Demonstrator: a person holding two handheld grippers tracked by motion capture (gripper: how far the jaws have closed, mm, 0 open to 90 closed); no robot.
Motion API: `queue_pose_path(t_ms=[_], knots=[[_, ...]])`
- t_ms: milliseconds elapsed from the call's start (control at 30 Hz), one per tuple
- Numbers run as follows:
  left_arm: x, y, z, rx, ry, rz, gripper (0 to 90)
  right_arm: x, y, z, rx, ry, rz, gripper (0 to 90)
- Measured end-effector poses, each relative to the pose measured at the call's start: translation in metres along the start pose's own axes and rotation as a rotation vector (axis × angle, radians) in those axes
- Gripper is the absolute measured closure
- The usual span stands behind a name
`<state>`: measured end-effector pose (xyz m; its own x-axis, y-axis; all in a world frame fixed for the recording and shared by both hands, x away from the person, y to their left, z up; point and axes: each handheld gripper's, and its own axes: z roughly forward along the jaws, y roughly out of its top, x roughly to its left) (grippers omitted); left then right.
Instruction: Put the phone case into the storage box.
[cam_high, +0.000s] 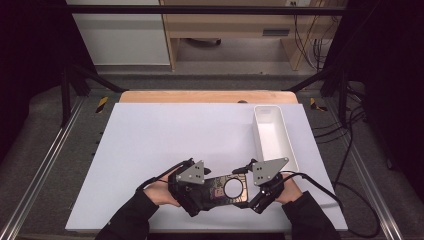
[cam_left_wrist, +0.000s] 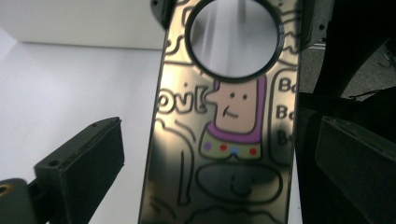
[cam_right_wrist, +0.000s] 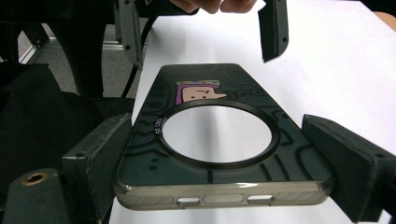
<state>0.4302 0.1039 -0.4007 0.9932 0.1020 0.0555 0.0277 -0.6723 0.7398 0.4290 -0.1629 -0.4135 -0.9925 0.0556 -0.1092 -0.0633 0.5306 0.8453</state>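
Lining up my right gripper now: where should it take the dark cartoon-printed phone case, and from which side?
Grip the dark cartoon-printed phone case across its two long edges at the ring end, coming in flat from the port edge. It lies level, thin and rigid; the right gripper already straddles that width, jaws open.

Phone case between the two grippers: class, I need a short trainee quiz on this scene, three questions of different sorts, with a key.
1. True or false: the phone case lies inside the white tray.
2. Multiple choice: the big round hole in the case sits nearer which gripper? A) left gripper B) right gripper
3. Fill in: the cartoon figure printed on the case wears a ___ hood.

Key: 1 false, it is between the grippers over the white table; 2 B; 3 purple.
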Motion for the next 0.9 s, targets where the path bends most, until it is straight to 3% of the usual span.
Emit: queue_pose_path(t_ms=[333, 533, 900], knots=[[0.003, -0.008, 0.0, 0.05, 0.009, -0.037, 0.0, -0.003, 0.007, -0.01, 0.06, -0.01, 0.011, 12.2], [0.004, -0.008, 0.004, 0.107, 0.007, -0.046, 0.0, -0.005, 0.015, -0.013, 0.086, -0.014, 0.001, 12.1], [0.007, -0.003, 0.01, 0.185, 0.012, -0.032, 0.0, -0.01, 0.029, -0.01, 0.173, -0.009, -0.002, 12.2]])
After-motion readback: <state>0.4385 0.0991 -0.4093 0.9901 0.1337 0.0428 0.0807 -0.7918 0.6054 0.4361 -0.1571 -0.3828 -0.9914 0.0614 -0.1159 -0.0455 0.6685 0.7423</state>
